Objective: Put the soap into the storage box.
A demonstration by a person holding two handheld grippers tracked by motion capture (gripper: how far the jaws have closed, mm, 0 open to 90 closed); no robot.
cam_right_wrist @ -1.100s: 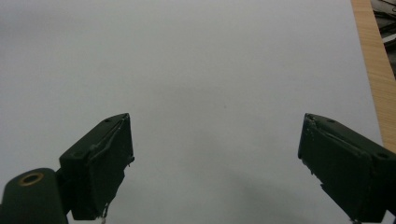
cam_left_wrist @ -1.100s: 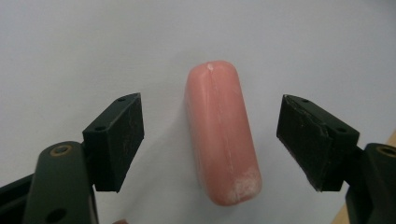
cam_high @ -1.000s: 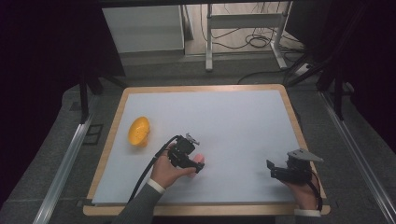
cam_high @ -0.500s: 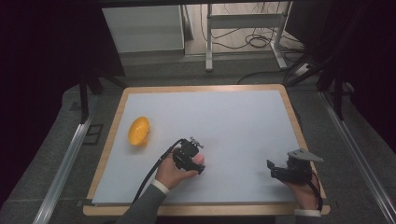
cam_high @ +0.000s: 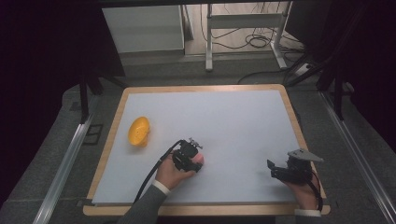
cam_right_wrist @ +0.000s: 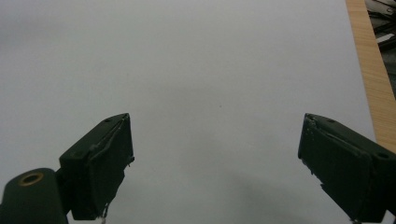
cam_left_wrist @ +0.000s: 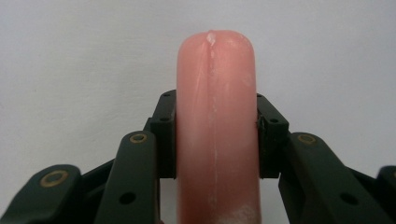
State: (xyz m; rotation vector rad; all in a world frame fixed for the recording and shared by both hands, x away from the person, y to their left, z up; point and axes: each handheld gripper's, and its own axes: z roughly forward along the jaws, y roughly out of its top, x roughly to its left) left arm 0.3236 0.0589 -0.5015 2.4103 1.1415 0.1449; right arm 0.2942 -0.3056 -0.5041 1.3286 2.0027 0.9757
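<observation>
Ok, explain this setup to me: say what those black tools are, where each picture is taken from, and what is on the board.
A person holds a two-fingered tool in each hand. One picture comes from a camera above the table; the other two come from cameras riding on the tools, looking along their fingers. The left gripper has just been closing, and its fingers now clamp a pink sausage. The right gripper is open over bare white surface. An orange bowl lies on its side to the left, apart from both.

Desk (cam_high: 233, 112): pale sheet top, wooden rim all round.
Bowl (cam_high: 138, 131): yellow, tipped on its side, near left edge.
Sausage (cam_high: 198, 160): pink, low on desk, near front middle.
</observation>
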